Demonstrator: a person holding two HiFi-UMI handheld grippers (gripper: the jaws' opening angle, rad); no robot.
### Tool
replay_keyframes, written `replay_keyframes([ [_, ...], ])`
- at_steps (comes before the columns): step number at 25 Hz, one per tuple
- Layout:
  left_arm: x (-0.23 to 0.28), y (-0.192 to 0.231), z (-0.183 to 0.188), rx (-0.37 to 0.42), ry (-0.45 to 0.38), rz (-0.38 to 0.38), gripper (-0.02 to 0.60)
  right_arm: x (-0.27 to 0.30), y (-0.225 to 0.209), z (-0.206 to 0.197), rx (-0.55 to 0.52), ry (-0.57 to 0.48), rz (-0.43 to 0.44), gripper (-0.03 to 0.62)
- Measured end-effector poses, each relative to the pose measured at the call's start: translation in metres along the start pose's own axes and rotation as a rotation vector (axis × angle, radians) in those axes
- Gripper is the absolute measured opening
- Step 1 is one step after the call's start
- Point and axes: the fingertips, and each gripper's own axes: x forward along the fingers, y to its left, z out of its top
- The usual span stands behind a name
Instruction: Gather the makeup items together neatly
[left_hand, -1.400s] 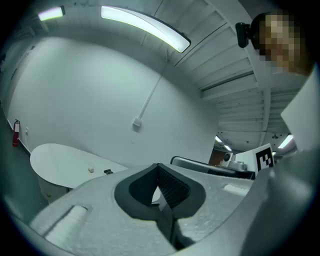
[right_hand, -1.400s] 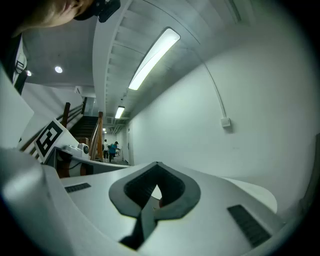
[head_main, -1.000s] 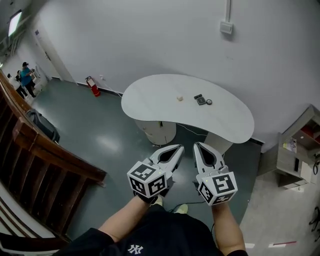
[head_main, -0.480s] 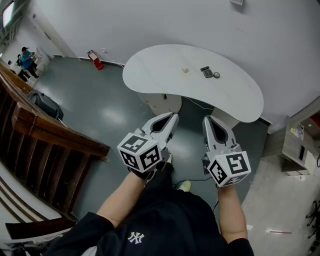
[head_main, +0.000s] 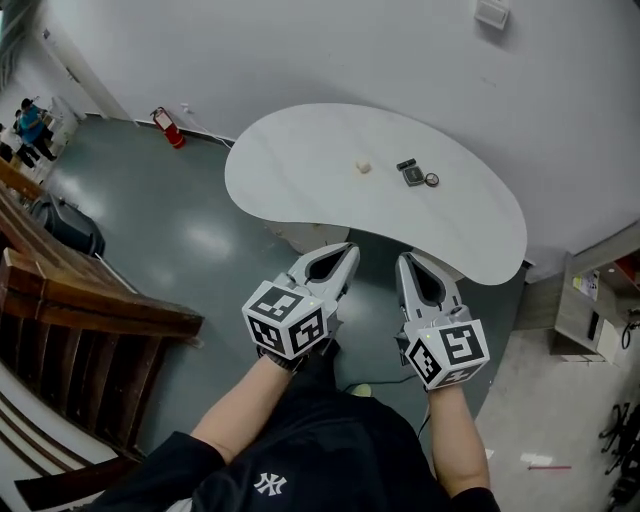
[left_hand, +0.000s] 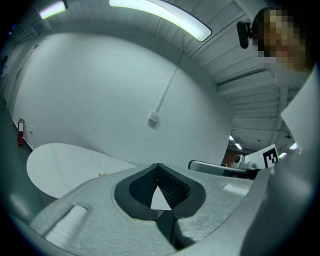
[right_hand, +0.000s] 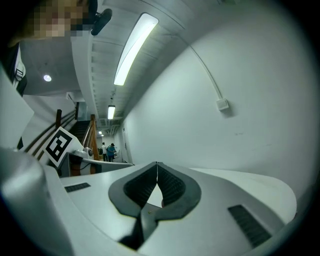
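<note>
step: approach tabletop (head_main: 290, 170) | left tool (head_main: 349, 250), right tool (head_main: 402, 260): both closed, holding nothing | advice: open jaws before reaching items (head_main: 407, 172), well ahead

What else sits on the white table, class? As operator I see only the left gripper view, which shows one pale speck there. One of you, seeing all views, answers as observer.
Observer: The head view shows a dark square case and a small round item close together, right of the pale piece.
Operator: Is the right gripper carrying anything?
Observer: No. In its own view the right gripper has its jaws together with nothing between them.
Operator: Are the grippers over the table?
Observer: Not yet. In the head view the left gripper and the right one appear short of the white table, above the floor.
</note>
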Motion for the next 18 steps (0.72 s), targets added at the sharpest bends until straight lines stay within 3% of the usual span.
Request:
replay_keyframes([
  [11, 0.095, 0.138, 0.032, 0.028, 0.092, -0.071, 0.008, 0.166, -0.04, -0.002, -0.002, 0.074, -0.106, 0.014],
  [18, 0.123, 0.186, 0.035, -0.118, 0.1, -0.098, 0.008, 0.21, -0.051, 0.001, -0.027, 0.1, -0.136, 0.014],
])
